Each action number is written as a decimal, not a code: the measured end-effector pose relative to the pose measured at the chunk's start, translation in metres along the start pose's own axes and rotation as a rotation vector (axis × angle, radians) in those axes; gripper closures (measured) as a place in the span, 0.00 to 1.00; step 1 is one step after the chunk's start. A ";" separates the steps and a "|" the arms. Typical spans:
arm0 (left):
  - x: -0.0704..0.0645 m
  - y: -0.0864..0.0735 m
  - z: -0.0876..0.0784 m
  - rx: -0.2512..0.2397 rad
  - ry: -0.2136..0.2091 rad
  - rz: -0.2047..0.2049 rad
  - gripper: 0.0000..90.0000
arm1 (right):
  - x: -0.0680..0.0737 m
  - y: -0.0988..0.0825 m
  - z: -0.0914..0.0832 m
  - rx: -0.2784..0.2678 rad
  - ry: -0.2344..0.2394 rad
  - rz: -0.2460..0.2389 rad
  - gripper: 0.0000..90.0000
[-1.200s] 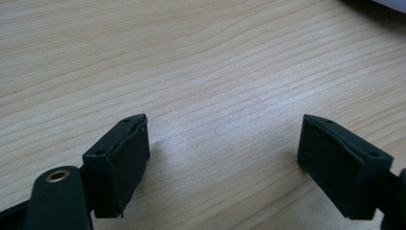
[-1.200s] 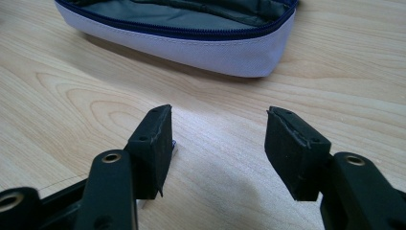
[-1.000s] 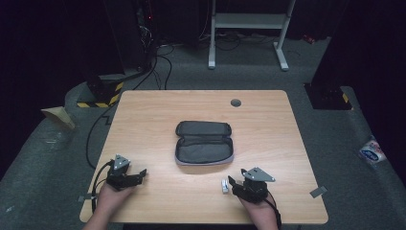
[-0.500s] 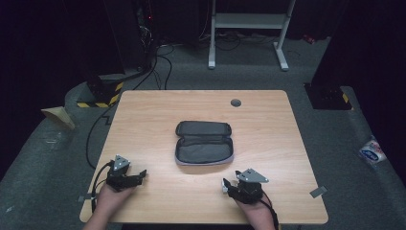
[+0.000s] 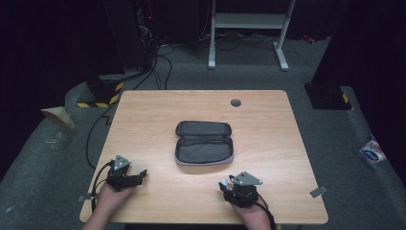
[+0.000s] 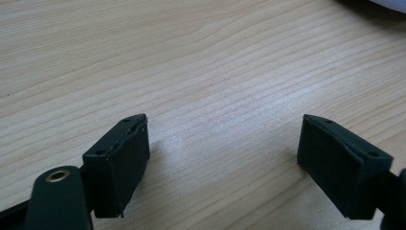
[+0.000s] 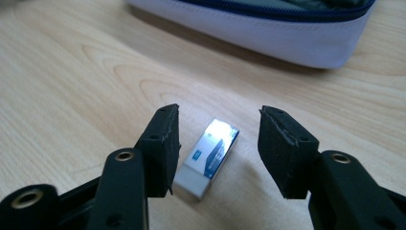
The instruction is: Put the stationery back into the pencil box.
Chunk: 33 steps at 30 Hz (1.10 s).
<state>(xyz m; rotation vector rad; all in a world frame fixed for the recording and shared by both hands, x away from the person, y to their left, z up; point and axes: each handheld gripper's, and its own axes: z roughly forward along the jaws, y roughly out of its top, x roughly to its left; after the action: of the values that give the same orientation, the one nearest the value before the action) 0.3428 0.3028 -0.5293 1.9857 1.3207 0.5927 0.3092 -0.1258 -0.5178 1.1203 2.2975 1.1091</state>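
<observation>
A dark grey pencil case [image 5: 204,143] lies open in the middle of the wooden table [image 5: 158,110]; its pale outer wall [image 7: 268,28] runs across the top of the right gripper view. A small white eraser with a blue sleeve [image 7: 210,155] lies flat on the table near the front edge. My right gripper [image 5: 224,186] [image 7: 219,115] stands over it with one jaw on each side; the jaws have just been closing, but a gap remains at both pads. My left gripper [image 5: 141,175] [image 6: 225,122] rests open at the front left, with bare wood between its jaws.
A round grey grommet [image 5: 235,102] sits near the table's far edge. On the floor are black cables [image 5: 160,67], a yellow-and-black striped block [image 5: 103,96], a white frame's legs [image 5: 249,28] and a wrapped packet [image 5: 372,152] at the right.
My right gripper has shifted left over the eraser, so the eraser now lies between its jaws, and the jaws have narrowed. The left gripper has stayed still.
</observation>
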 end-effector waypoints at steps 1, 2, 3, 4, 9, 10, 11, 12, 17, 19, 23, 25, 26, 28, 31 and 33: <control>0.000 0.000 0.000 0.000 0.000 -0.002 0.21 | 0.000 -0.001 0.000 0.009 0.002 -0.003 0.57; 0.000 0.000 0.000 -0.001 0.002 -0.002 0.21 | 0.001 -0.002 0.000 0.015 0.001 -0.002 0.58; 0.000 0.000 0.001 -0.001 0.003 -0.001 0.21 | 0.001 -0.003 0.000 0.020 -0.003 -0.010 0.59; 0.000 0.001 0.001 0.000 0.002 0.000 0.21 | 0.001 -0.003 0.000 0.025 -0.003 -0.011 0.60; 0.000 0.001 0.001 0.000 0.002 0.000 0.21 | 0.003 -0.004 0.003 0.046 0.008 -0.034 0.68; 0.000 0.001 0.001 0.000 0.001 0.000 0.21 | 0.003 -0.005 0.003 0.053 0.009 -0.039 0.70; 0.000 0.001 0.001 0.001 0.001 -0.001 0.21 | 0.003 -0.005 0.003 0.055 0.010 -0.039 0.71; 0.000 0.001 0.001 0.001 0.001 0.000 0.21 | 0.003 -0.005 0.002 0.055 0.008 -0.038 0.73; 0.000 0.001 0.001 0.000 -0.002 0.001 0.21 | -0.002 -0.006 0.000 0.058 -0.009 -0.033 0.78; 0.000 0.001 0.001 -0.001 -0.002 0.002 0.21 | -0.005 -0.006 0.000 0.058 -0.015 -0.033 0.77; 0.000 0.001 0.001 -0.001 -0.003 0.003 0.21 | -0.007 -0.006 0.002 0.052 -0.011 -0.042 0.70; 0.000 0.001 0.001 0.000 -0.003 0.003 0.21 | -0.007 -0.005 0.003 0.054 -0.006 -0.042 0.70; 0.000 0.001 0.001 -0.001 -0.003 0.003 0.21 | -0.006 -0.004 0.004 0.053 0.010 -0.042 0.70; 0.000 0.001 0.001 -0.001 -0.003 0.002 0.21 | -0.006 -0.004 0.004 0.054 0.012 -0.052 0.71; 0.000 0.001 0.001 0.002 -0.003 0.001 0.21 | -0.006 -0.003 0.005 0.053 0.010 -0.049 0.71; -0.001 0.001 0.001 0.000 -0.002 0.001 0.21 | -0.007 -0.003 0.005 0.052 0.010 -0.051 0.73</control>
<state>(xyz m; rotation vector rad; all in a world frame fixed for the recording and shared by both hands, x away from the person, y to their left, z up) 0.3436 0.3018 -0.5293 1.9864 1.3190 0.5915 0.3151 -0.1294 -0.5236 1.0716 2.3616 1.0440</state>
